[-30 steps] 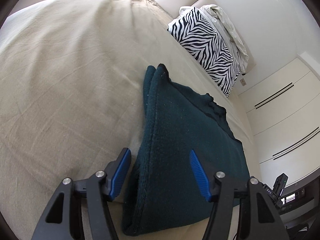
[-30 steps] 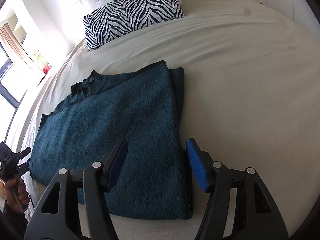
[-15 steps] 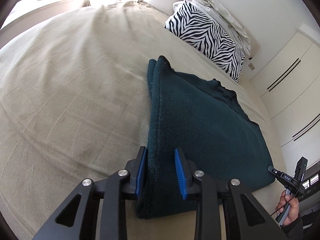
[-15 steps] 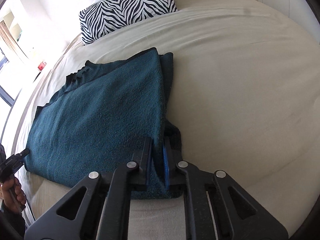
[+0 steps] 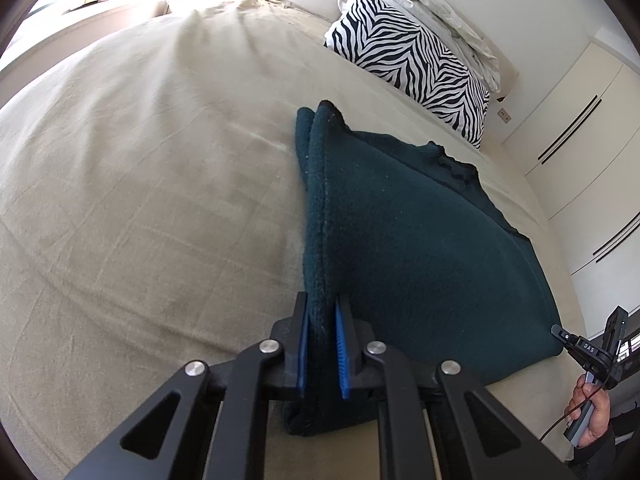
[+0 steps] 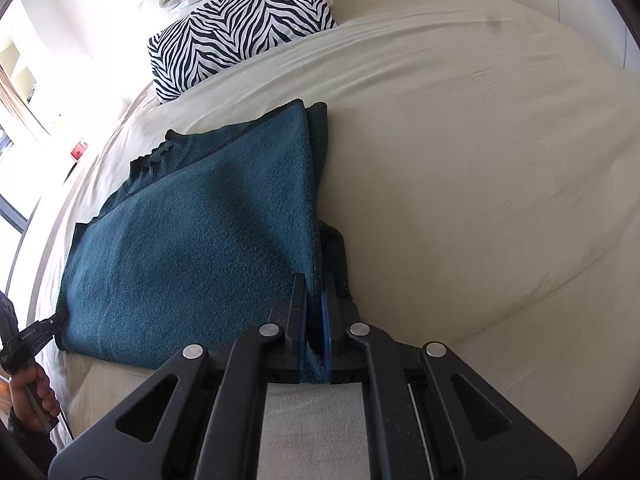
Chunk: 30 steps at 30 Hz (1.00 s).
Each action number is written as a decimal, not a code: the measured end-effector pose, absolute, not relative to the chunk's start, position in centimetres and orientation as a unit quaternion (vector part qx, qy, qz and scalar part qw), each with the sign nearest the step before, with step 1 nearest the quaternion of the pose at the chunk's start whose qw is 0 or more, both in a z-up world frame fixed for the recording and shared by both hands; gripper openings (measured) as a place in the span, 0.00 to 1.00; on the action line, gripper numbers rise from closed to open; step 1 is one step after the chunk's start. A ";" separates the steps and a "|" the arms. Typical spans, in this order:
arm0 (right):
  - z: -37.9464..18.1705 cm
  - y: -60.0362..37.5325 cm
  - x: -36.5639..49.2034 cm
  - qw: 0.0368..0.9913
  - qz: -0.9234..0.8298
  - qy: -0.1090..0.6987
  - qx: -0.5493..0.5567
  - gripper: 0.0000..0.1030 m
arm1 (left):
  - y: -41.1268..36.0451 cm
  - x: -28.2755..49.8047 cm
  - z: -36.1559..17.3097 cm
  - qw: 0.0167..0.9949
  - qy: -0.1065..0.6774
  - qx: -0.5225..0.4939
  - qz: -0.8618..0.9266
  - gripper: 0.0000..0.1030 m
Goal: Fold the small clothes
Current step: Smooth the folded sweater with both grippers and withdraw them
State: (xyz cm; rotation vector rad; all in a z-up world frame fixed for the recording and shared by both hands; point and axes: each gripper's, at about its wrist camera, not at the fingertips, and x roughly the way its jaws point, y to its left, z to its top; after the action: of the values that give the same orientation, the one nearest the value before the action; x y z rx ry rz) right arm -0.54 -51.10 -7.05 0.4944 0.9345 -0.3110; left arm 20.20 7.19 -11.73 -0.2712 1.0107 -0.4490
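left wrist view: left gripper (image 5: 322,344) clenched on the near left corner of the teal sweater (image 5: 420,248), blue pads (image 5: 303,354) pressing a thick fold of knit between them, jaws just closed onto it; probably pinched at the folded edge so all layers lift together for the next fold. sweater lying flat at centre right of the frame on the beige bed (image 5: 140,184), already folded lengthwise, ribbed collar toward the upper right. zebra-print pillow (image 5: 412,64) at upper right with crumpled pale bedding (image 5: 444,12) on top, well apart from the sweater, likely pushed there to keep the folding area open. white wardrobe doors (image 5: 584,128) along the right edge. right gripper (image 5: 588,350) at lower right, held by a hand (image 5: 592,420), at the sweater's other near corner; small white lettering on it, seemingly "das", too small to be sure. right wrist view: right gripper (image 6: 316,328) clamped tight on the sweater's (image 6: 192,240) near right corner, cloth squeezed between the pads, lower layers bunching just beyond. same garment at centre left on the bed (image 6: 480,160), pillow (image 6: 240,28) at upper centre. left gripper (image 6: 30,338) at the lower left edge by the far corner, gripped by a hand (image 6: 34,396); pale print on its body, unreadable. both near corners taken at once, apparently to carry that edge up toward the collar evenly.
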 end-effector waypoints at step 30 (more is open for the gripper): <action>-2.7 -47.0 11.1 0.861 0.007 0.385 0.333 0.62 | -1.8 27.0 -6.2 0.894 0.404 -0.014 -0.195 0.41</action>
State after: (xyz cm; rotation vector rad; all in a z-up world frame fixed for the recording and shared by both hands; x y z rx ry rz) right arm 11.06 -46.96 -2.74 0.6986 0.8077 0.0154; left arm 27.04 -1.85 -6.16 -0.0283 0.8374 -0.4038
